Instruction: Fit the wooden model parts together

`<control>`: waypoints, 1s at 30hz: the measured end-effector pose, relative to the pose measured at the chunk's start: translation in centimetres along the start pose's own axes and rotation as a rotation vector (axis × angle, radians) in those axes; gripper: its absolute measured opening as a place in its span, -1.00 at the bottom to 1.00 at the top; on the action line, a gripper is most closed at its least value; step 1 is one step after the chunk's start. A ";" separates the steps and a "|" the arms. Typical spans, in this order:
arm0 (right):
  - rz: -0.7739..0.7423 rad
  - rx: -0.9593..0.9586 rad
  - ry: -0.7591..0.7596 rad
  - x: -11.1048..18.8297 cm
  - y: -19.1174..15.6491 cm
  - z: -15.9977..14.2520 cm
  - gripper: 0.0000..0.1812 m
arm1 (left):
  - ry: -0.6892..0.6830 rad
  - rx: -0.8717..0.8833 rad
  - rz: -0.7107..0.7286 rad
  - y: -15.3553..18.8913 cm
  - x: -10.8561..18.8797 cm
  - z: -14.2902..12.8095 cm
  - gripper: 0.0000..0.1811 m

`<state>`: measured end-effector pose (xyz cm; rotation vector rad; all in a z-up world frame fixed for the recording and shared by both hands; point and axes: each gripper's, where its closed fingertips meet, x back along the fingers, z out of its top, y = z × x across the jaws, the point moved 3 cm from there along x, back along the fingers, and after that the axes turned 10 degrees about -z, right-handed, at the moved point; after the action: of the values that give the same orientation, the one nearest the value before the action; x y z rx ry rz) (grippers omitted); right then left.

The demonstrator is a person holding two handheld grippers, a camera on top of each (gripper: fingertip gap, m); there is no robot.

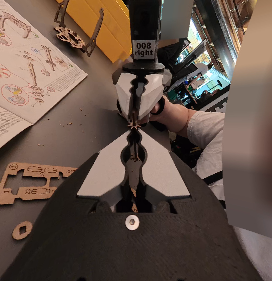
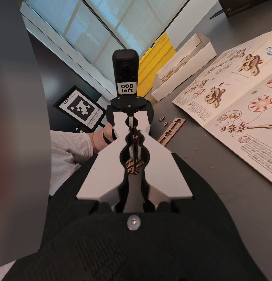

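Observation:
My two grippers meet tip to tip above the dark table. In the left wrist view my left gripper point(image 1: 133, 132) is shut on a thin wooden strip point(image 1: 135, 149) seen edge-on between its white fingers. A small toothed wooden gear point(image 1: 134, 125) sits right at the meeting point. My right gripper point(image 1: 133, 119) faces it from above, shut on another thin wooden strip. In the right wrist view my right gripper point(image 2: 134, 134) holds its strip with a gear piece point(image 2: 133, 168) in the finger hollow. The small gear point(image 2: 135, 137) is at its tips, against the left gripper point(image 2: 133, 129).
An open instruction booklet point(image 1: 33, 68) point(image 2: 238, 121) lies on the table. A punched wooden sheet point(image 1: 25, 182) point(image 2: 171, 130), a wooden washer point(image 1: 22, 230) and a part-built wooden assembly point(image 1: 71, 36) lie near it. A yellow bin point(image 1: 101, 22) and a white box point(image 2: 182, 63) stand behind. My left and right fingertips are right by each other.

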<state>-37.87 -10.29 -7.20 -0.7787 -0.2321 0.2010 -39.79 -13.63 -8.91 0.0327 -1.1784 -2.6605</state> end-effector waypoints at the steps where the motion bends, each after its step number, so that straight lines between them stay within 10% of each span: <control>1: 0.006 0.004 -0.015 -0.1 -0.1 -0.2 -0.96 | -0.010 -0.006 0.000 0.0 -0.1 -0.1 -1.00; 30: 0.084 -0.057 -0.046 -0.3 -0.7 -0.7 -0.99 | -0.049 -0.086 -0.001 0.7 0.1 0.1 -1.00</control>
<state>-37.91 -11.28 -7.21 -0.8418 -0.2500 0.2930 -39.75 -14.02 -8.32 -0.0468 -1.0773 -2.7248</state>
